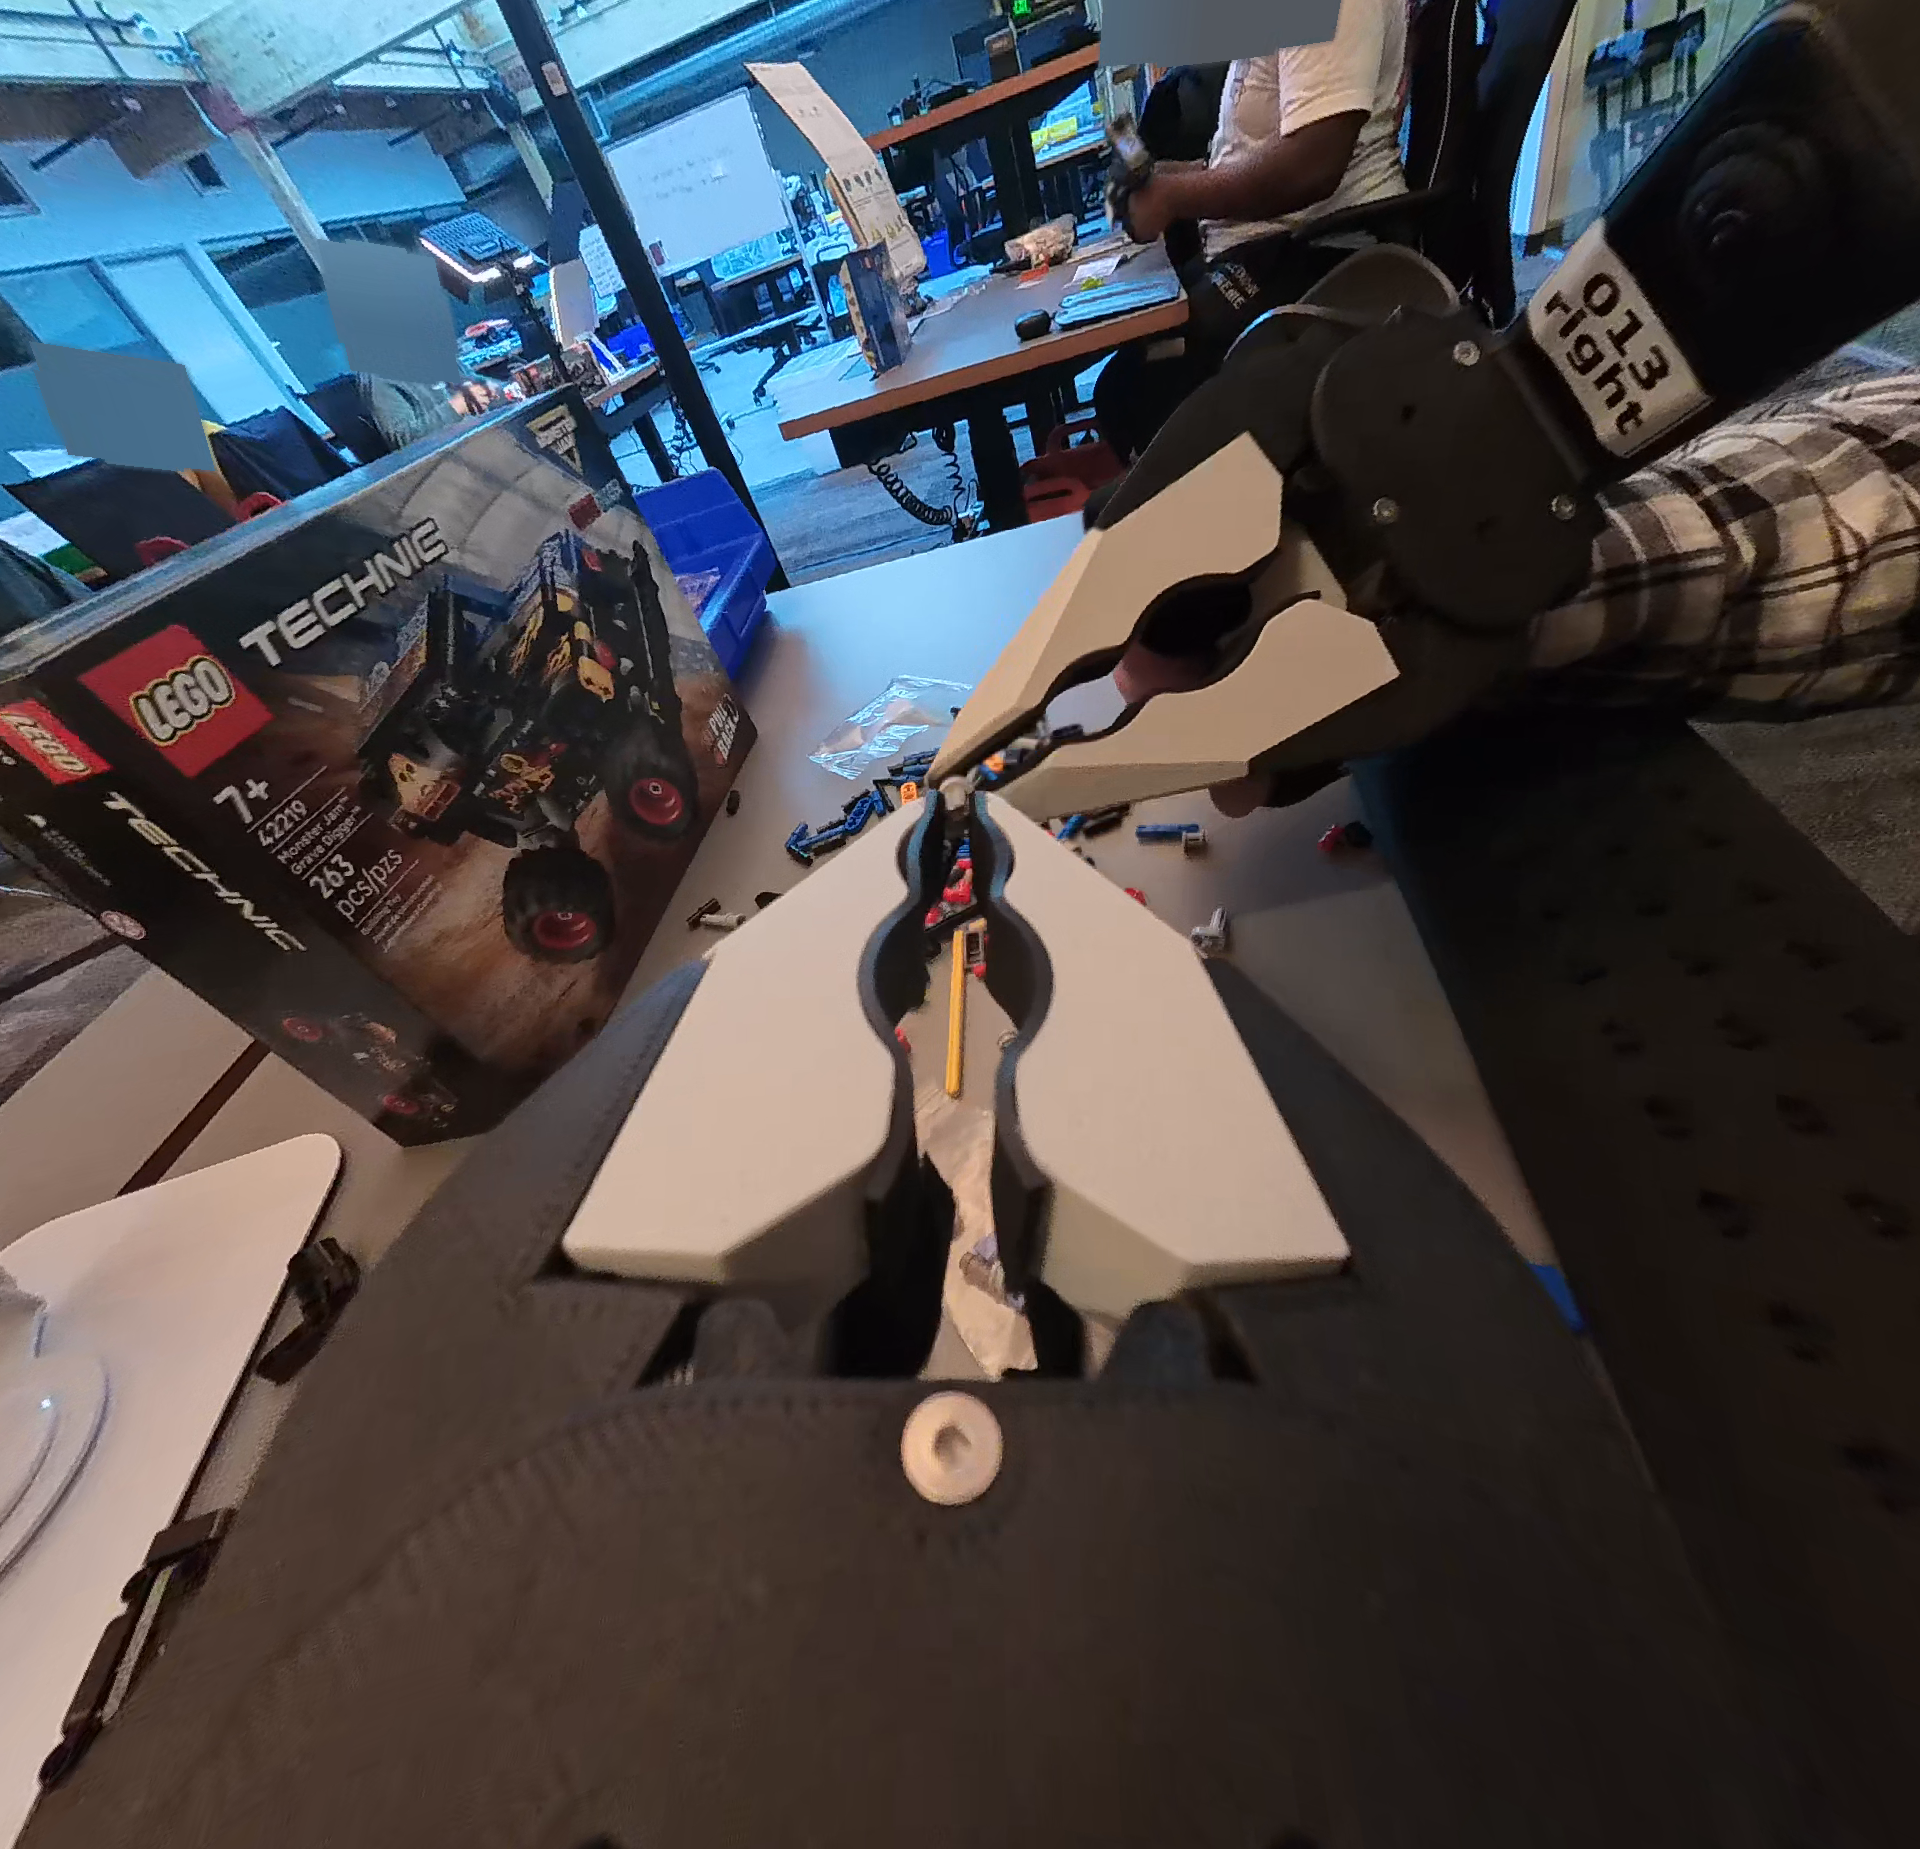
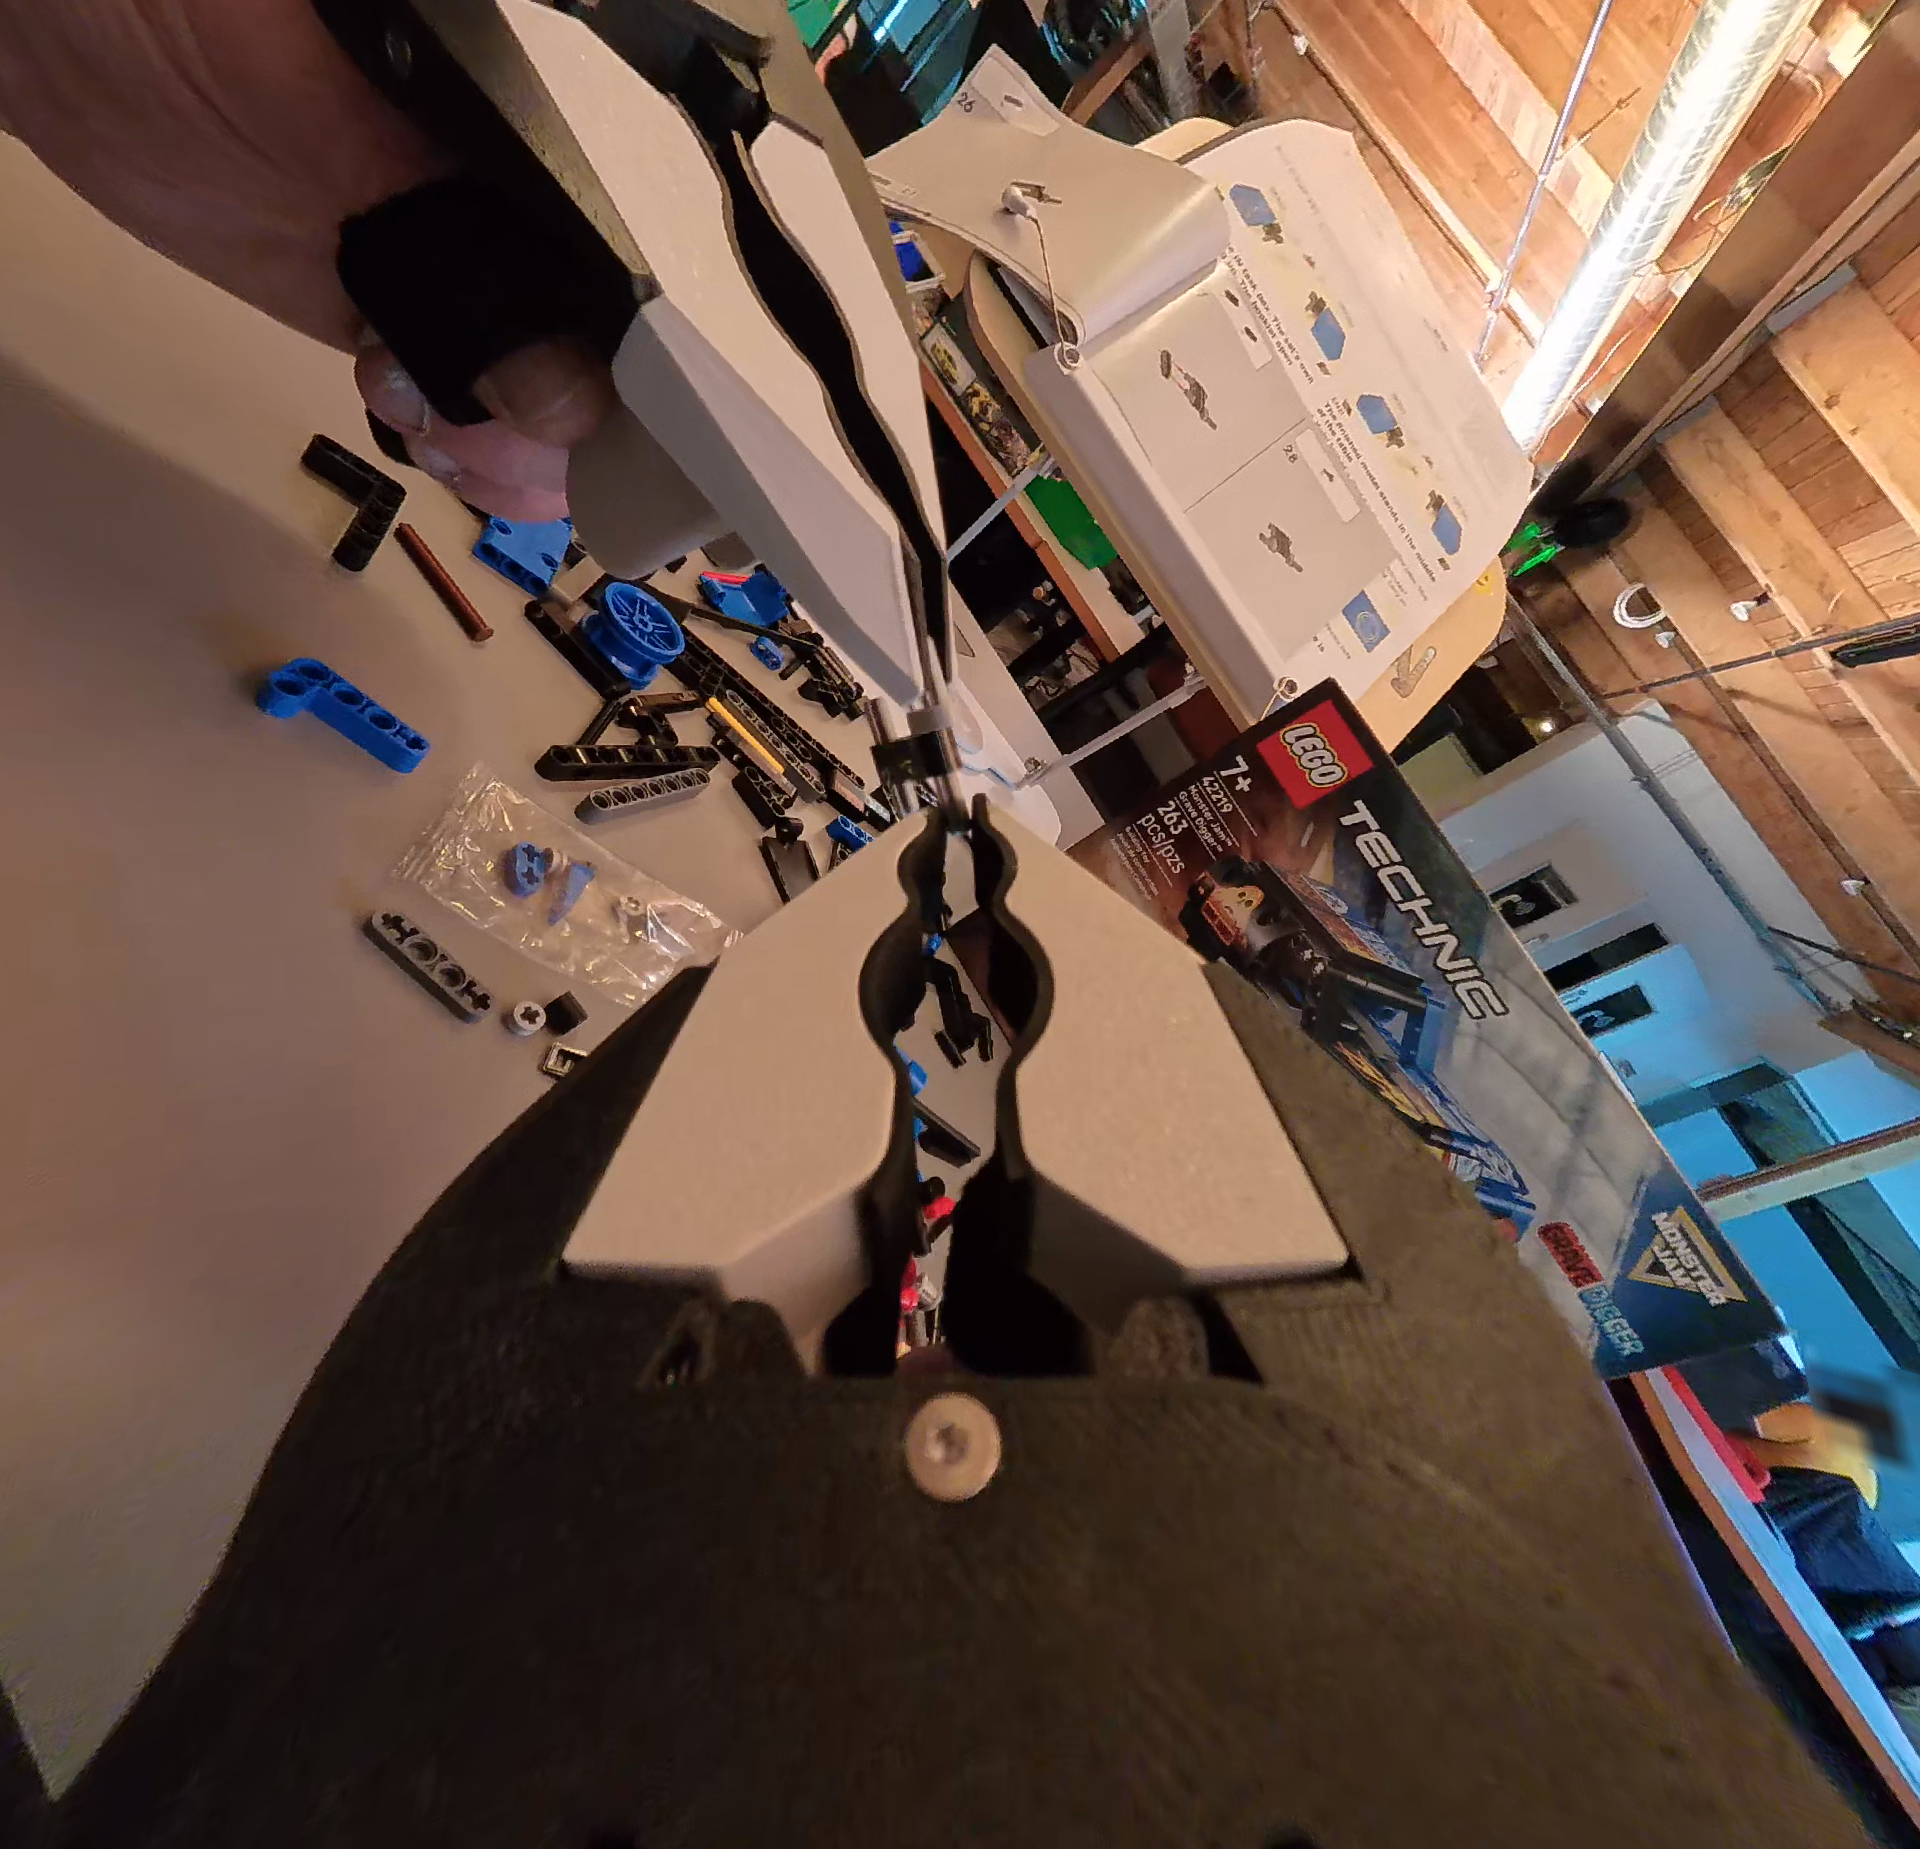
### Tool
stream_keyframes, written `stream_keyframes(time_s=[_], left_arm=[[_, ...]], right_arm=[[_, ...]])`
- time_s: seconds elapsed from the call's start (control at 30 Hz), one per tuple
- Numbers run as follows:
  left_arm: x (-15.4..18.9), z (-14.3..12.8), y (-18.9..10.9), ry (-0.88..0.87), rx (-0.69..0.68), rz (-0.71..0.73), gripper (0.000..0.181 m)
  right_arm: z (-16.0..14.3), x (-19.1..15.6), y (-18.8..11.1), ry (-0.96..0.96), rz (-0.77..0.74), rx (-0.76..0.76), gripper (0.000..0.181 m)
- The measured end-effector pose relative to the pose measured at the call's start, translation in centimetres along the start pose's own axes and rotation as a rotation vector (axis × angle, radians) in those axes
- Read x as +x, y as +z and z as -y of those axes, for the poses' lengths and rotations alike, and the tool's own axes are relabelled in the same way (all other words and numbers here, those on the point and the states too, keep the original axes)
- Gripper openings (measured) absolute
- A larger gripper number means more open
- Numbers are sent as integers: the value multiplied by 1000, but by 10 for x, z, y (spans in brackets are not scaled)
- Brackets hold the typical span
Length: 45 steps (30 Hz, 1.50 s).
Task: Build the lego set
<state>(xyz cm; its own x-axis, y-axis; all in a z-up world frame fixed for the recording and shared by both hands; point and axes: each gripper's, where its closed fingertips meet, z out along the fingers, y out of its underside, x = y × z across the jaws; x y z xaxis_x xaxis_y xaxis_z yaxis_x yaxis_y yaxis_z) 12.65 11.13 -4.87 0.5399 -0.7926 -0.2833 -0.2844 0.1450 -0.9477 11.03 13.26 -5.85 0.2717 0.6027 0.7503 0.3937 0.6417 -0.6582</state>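
My two grippers meet tip to tip above the table. Between the tips is a small black-and-grey piece (image 2: 920, 750), a black connector on a thin grey pin; it also shows in the left wrist view (image 1: 952, 787). My left gripper (image 1: 951, 812) is shut on one end of it and comes in from the upper left in the right wrist view (image 2: 928, 696). My right gripper (image 2: 956, 817) is shut on the other end and comes in from the upper right in the left wrist view (image 1: 961, 765). Loose black and blue parts (image 2: 707, 729) lie on the table below.
The set's box (image 1: 364, 760) stands at the left, also seen in the right wrist view (image 2: 1403, 968). An open instruction booklet (image 2: 1247, 428) rests on a stand. A blue wheel (image 2: 634, 636), a blue bent beam (image 2: 338, 703), a plastic bag (image 2: 540, 885) and a yellow axle (image 1: 956, 1010) lie on the table (image 2: 156, 1072). People sit at desks behind.
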Motion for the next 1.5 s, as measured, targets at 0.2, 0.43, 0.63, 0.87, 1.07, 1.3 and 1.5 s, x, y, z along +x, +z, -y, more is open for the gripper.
stream_keyframes(time_s=[0.2,0.43,0.63,0.87,1.07,1.3,1.5], left_arm=[[0,0,-1,-1,5,-7,3],[-1,-4,-2,-14,0,-21,3],[-1,-8,-3,-62,7,-51,3],[-8,-5,-6,-177,52,-66,2],[-14,-3,-9,-275,90,-80,3],[-3,-10,-1,14,-31,-9,2],[6,-10,4,241,-97,52,2]], right_arm=[[0,8,9,4,-9,13,4],[3,12,12,-5,-28,27,4],[4,11,13,2,-19,34,4],[0,16,13,109,3,39,6],[-5,13,15,154,34,24,10],[-7,10,16,260,92,32,15],[-7,3,15,203,106,21,7]])
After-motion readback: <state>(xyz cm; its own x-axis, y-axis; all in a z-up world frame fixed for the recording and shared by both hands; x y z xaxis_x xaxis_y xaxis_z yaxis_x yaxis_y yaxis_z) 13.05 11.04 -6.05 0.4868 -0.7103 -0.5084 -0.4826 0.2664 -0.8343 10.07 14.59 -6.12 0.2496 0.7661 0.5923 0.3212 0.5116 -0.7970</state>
